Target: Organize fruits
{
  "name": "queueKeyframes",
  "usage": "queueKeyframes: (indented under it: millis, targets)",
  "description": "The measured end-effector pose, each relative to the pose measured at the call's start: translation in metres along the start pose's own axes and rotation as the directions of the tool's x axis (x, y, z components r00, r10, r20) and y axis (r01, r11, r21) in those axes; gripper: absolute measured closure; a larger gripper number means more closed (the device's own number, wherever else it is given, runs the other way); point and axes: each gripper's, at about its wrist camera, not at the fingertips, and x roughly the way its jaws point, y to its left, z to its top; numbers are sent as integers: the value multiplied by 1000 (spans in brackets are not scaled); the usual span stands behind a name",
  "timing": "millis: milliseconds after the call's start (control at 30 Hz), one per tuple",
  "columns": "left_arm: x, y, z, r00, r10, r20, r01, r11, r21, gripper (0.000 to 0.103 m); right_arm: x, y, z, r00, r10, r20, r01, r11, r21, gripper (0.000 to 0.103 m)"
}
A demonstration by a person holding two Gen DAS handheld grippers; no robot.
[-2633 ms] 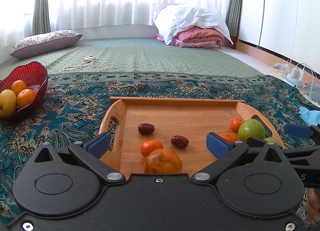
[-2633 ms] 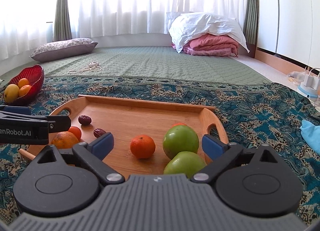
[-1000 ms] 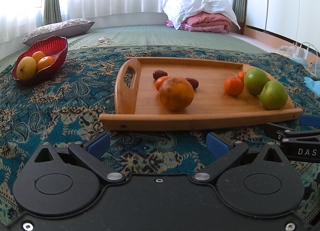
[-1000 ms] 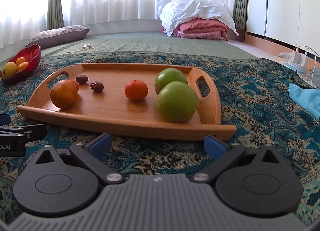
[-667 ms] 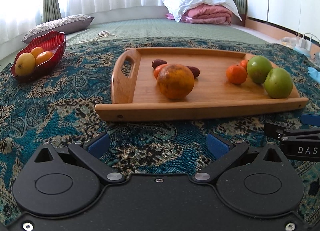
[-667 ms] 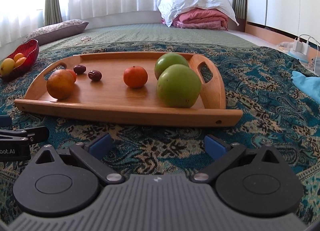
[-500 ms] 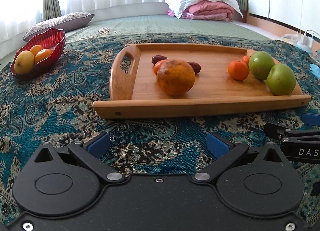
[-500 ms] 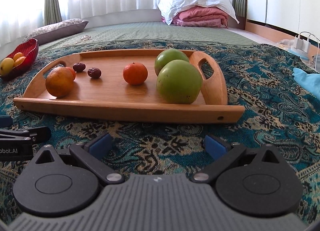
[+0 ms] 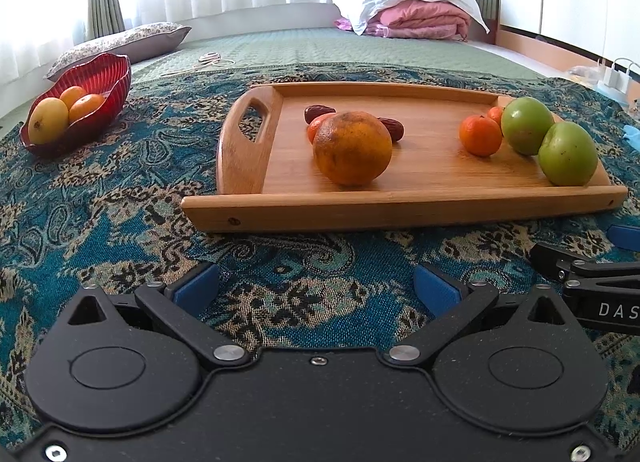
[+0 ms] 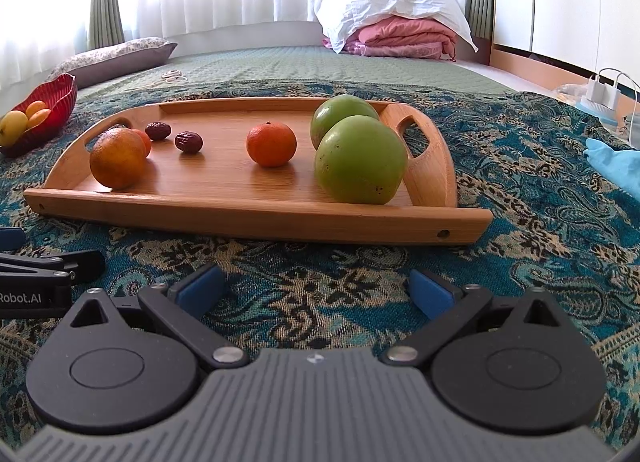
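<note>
A wooden tray [image 9: 400,213] [image 10: 260,217] lies on the patterned cloth. It holds a large orange [image 9: 352,147] [image 10: 117,157], small tangerines [image 9: 480,135] [image 10: 271,143], two brown dates [image 10: 189,141] and two green apples [image 9: 567,153] [image 10: 360,159]. A red bowl [image 9: 102,109] [image 10: 56,101] with a yellow fruit and oranges sits far left. My left gripper [image 9: 316,288] is open and empty, low over the cloth in front of the tray. My right gripper [image 10: 314,288] is open and empty, also in front of the tray.
The blue patterned cloth [image 9: 100,201] covers the floor. A green quilt [image 9: 320,45], a grey pillow [image 9: 120,41] and folded pink bedding [image 9: 420,17] lie behind. A light blue cloth [image 10: 616,165] and chargers [image 10: 604,93] are at the right.
Both grippers have pulled back from over the tray and dropped low in front of it. The fruits have not moved. Both grippers stay open.
</note>
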Motion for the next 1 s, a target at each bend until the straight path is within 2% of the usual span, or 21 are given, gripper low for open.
queueKeyframes:
  millis: [1000]
  targets:
    - [-4, -1, -4, 1000, 3, 22, -3, 1000, 0, 0, -2, -1, -3, 1000, 4, 19, -4, 1000, 5, 0]
